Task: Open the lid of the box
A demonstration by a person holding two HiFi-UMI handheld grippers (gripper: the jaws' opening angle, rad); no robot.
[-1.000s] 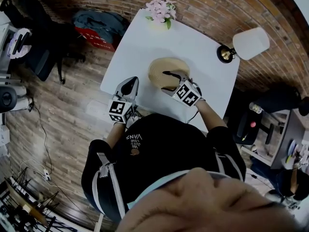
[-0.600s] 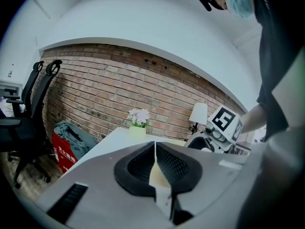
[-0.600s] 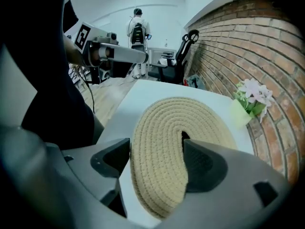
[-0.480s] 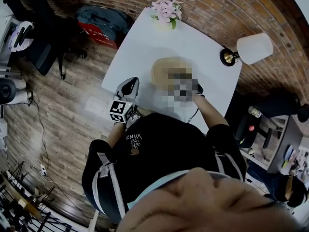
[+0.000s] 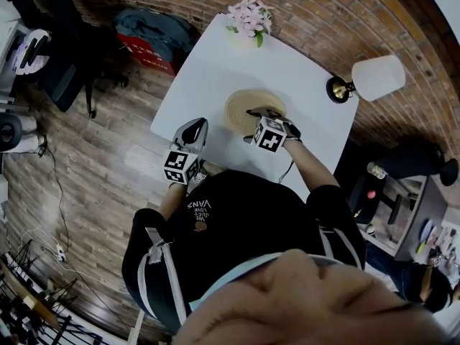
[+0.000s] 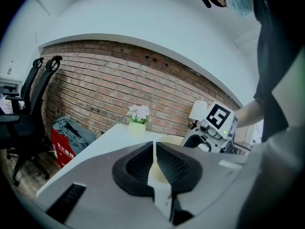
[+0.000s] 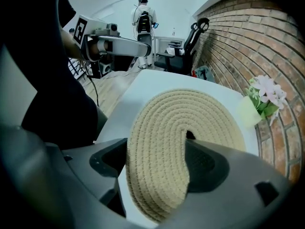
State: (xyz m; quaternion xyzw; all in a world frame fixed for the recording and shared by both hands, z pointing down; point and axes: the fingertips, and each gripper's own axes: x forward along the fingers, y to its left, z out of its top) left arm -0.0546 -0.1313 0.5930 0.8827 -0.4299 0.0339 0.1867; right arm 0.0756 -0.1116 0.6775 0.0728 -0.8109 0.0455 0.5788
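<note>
A round woven rope box (image 5: pixel 244 106) stands mid-table on the white table (image 5: pixel 208 70). My right gripper (image 5: pixel 260 115) reaches over its near right edge. In the right gripper view the woven lid (image 7: pixel 190 123) fills the space between the jaws, and my right gripper (image 7: pixel 157 161) is shut on its rim, which stands tilted up. My left gripper (image 5: pixel 192 129) hovers at the table's near left edge, shut with nothing in it. In the left gripper view its pads (image 6: pixel 153 149) meet, and the right gripper (image 6: pixel 209 128) shows beyond them.
A pot of pink flowers (image 5: pixel 248 16) stands at the table's far edge. At the right corner is a white-shaded lamp (image 5: pixel 374 76). Office chairs (image 5: pixel 57 70) and a red bag (image 5: pixel 144 52) stand on the wood floor at left. A brick wall runs behind the table.
My right gripper has shifted slightly left over the woven box while staying on its near edge. The left gripper has stayed where it was.
</note>
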